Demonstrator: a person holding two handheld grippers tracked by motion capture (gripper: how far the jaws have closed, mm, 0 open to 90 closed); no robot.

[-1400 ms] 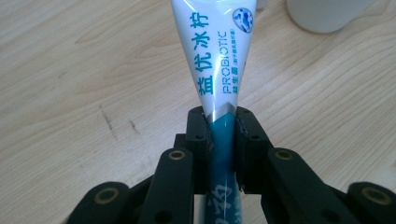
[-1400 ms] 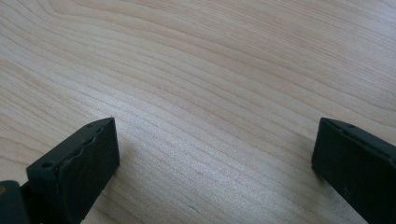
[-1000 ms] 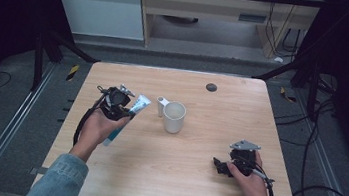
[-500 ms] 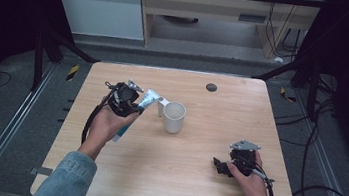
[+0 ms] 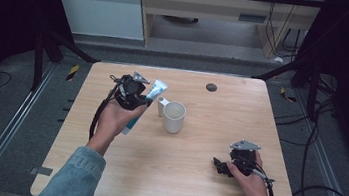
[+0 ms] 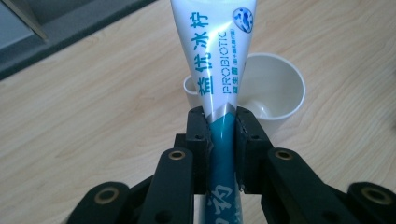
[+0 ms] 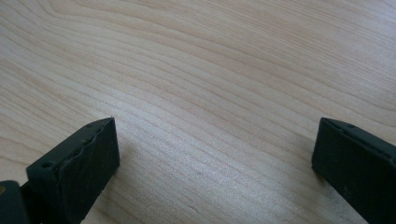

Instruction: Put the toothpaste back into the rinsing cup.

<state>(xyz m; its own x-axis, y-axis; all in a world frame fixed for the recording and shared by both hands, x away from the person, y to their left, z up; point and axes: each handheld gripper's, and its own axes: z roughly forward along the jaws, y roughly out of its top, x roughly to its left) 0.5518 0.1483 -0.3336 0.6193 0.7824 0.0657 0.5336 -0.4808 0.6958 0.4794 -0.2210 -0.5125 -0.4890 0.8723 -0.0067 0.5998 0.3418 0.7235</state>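
A white and teal toothpaste tube (image 5: pixel 144 102) is clamped in my left gripper (image 5: pixel 138 98), raised over the left half of the table just left of a white mug (image 5: pixel 173 116). In the left gripper view the tube (image 6: pixel 219 60) runs up between the jaws, which pinch it at its teal part, and the mug (image 6: pixel 271 88) stands right behind it with its handle to the left. My right gripper (image 5: pixel 222 165) rests low on the table at the front right. Its jaws (image 7: pixel 210 154) stand wide apart over bare wood.
A small dark round disc (image 5: pixel 211 87) lies near the table's far edge (image 5: pixel 176 71). Black cables trail from both grippers. Metal rails and a dark floor flank the table on both sides.
My left gripper has carried the tube up and to the right, closer to the mug. The right gripper has stayed where it was.
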